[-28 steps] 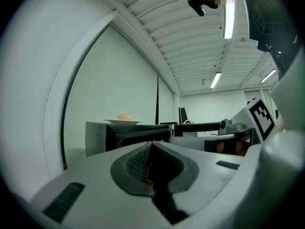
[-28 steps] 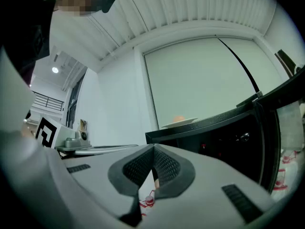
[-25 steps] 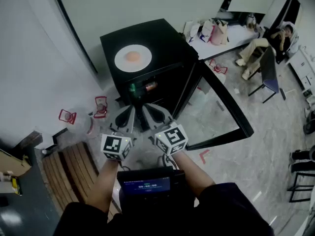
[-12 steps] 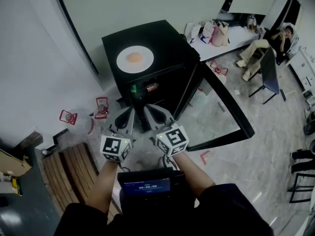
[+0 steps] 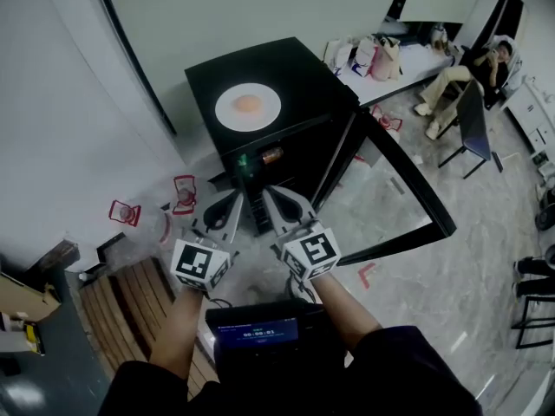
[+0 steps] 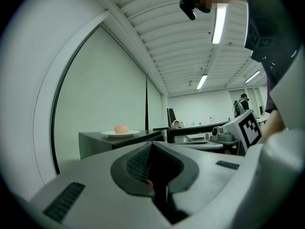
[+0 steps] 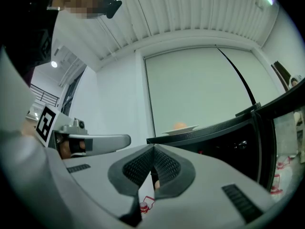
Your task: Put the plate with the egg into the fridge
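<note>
Centre: my left gripper (image 5: 232, 199) and right gripper (image 5: 270, 196), both closed, empty. Above: plate (image 5: 227, 111) with egg (image 5: 248, 104) atop fridge (image 5: 303, 74). Bottom: screen (image 5: 256, 329) text too small.

My feeds are evenly bright, lit by ceiling light strips (image 6: 219, 25) that blow out to white in the left gripper view, and shadows on the floor (image 5: 408, 319) stay soft. All three pictures bend hard toward dark, vignetted corners. The black fridge (image 5: 303, 85) loses detail in its dim interior.
</note>
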A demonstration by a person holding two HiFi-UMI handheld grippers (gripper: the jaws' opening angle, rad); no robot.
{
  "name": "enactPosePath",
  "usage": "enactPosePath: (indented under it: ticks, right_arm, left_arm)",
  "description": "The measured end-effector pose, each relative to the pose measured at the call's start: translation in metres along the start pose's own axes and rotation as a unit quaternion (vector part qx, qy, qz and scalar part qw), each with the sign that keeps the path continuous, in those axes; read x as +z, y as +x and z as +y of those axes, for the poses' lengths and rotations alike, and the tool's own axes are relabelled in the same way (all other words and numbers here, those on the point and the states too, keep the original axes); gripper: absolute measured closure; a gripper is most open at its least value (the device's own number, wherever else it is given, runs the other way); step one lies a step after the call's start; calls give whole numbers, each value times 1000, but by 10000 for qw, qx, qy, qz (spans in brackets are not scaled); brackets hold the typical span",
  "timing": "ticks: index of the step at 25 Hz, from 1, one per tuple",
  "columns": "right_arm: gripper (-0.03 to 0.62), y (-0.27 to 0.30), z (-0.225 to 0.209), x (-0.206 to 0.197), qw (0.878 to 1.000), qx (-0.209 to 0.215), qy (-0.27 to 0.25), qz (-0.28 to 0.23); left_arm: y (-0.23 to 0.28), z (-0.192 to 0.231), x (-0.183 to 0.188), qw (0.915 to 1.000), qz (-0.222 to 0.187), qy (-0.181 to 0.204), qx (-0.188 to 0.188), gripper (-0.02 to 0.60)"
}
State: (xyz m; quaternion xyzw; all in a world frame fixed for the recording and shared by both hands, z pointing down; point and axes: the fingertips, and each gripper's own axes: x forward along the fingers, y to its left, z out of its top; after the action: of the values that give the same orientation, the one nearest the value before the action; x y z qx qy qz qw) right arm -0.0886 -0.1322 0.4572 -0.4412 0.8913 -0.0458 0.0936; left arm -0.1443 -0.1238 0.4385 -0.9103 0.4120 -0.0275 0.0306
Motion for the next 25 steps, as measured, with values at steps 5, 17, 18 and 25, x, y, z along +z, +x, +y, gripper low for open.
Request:
enactPosePath:
  ticks: [5,17,18,25]
  right_arm:
    - [586,5,9,5,9980,-221,-565,162]
    - [586,25,-26,39,9636,-430,-2632,203]
    - [586,28,-29,40,9528,-387,-3004,213]
    - [585,56,-32,33,8325,335,-5485,704]
  left_arm:
    - [0,17,24,9976,224,423,-508,572]
    - [130,147,57,9509,2251,1836,-1071,572]
    - [143,157,51,9421,2542,1883,-1114,572]
    - [198,192,17,8771,3983,2325,-1344,572]
